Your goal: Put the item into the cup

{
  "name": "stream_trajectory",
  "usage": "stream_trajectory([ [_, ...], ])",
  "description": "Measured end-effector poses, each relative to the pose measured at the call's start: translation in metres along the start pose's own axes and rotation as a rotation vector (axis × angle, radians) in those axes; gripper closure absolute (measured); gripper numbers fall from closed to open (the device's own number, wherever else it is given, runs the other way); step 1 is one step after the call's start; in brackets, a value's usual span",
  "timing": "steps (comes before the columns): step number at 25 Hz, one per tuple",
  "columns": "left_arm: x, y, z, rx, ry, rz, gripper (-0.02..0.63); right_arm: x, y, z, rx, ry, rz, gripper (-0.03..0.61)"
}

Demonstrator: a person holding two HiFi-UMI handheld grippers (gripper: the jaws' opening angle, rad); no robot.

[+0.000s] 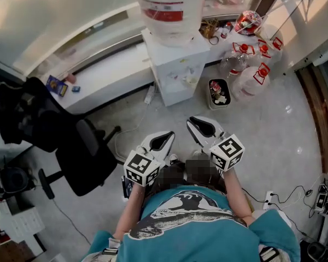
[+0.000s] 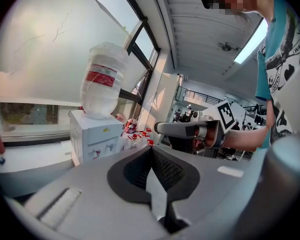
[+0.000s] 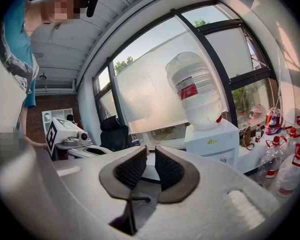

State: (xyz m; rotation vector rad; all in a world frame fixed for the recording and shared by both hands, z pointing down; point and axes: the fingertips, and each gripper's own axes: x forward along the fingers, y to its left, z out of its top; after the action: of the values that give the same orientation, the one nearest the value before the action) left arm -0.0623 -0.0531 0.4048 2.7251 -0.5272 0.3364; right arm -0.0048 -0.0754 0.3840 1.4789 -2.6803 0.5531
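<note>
**Both tongs held up over the floor, facing the water dispenser**

The person holds the left tongs and the right tongs side by side, near each other in front of the chest. Both point toward the dispenser with its big bottle.

In the left gripper view the left tongs' pads meet at the tips, with nothing between them. In the right gripper view the right tongs' pads stand a narrow gap apart, and nothing is pinched there either.

No view lets me tell which thing is the item, or where the cup stands. Neither lies at the tongs.

A small bin and several red-capped jugs stand on the floor right of the dispenser. A black chair stands at the left, beside the white bench.
</note>
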Motion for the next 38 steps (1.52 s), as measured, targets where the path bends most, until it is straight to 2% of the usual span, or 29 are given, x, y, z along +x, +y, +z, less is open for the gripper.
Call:
stream_trajectory([
  [9, 0.015, -0.009, -0.004, 0.003, 0.018, -0.034, 0.607, -0.027, 0.002, -0.009, 0.014, 0.01, -0.031, 0.534],
  [16, 0.019, -0.021, -0.001, 0.009, 0.013, -0.008, 0.607, -0.052, 0.008, -0.015, 0.029, 0.005, -0.024, 0.54],
  [24, 0.014, -0.055, -0.012, 0.001, 0.027, 0.025, 0.607, -0.083, 0.024, -0.027, 0.043, -0.005, 0.003, 0.584],
  [38, -0.02, -0.128, -0.04, 0.013, 0.031, 0.049, 0.607, -0.13, 0.07, -0.048, 0.039, -0.025, 0.058, 0.586],
])
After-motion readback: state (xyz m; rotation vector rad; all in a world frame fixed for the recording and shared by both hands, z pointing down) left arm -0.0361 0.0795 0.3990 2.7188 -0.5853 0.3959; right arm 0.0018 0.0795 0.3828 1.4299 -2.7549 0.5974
